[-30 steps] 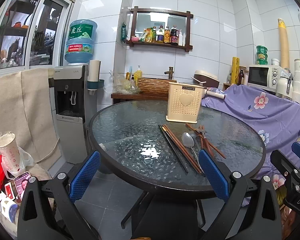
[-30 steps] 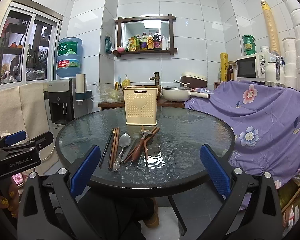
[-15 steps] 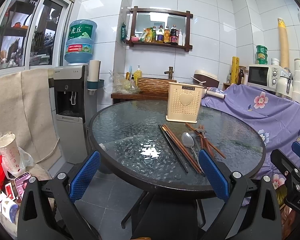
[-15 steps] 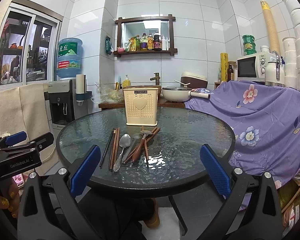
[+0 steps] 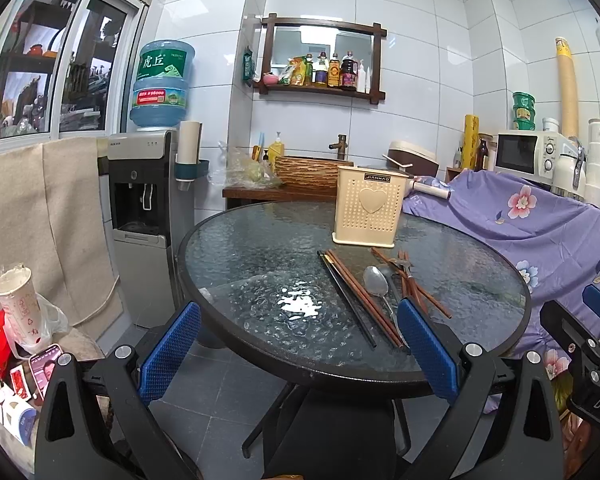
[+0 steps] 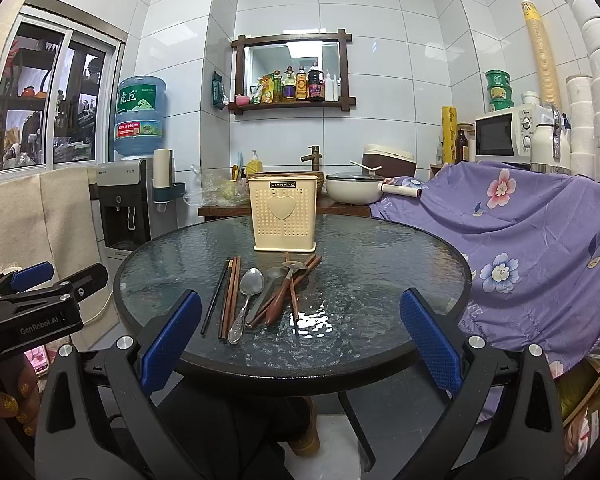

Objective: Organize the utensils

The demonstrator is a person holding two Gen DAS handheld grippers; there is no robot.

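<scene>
Your left claw [image 5: 298,346] is spread wide, its blue pads [image 5: 168,350] far apart and holding nothing. It hangs at the near edge of a round glass table [image 5: 260,256], short of the utensils. In the left wrist view the utensils lie ahead and to the right of this claw's centre, and the right pad overlaps the near ends of a few of them in the picture; you cannot tell from it whether they touch.

Going left to right across the table in the right wrist view: a black pair of chopsticks [image 6: 216,298], then a brown pair of chopsticks [image 6: 231,296] just beside it, then a metal spoon [image 6: 247,300] with its bowl pointing away from you. Next comes a loose heap [image 6: 284,292] of a second spoon, a wood-handled spoon and more brown chopsticks crossing one another. Behind them all, farther from you, stands a cream perforated holder [image 6: 283,216] with a heart on its front, upright and apart from the utensils.

Your right claw [image 6: 300,340] is also spread wide and holds nothing, its blue pads [image 6: 430,340] at the table's near rim. The utensils lie ahead of it, between the two pads and slightly left of centre, with the holder straight beyond them
</scene>
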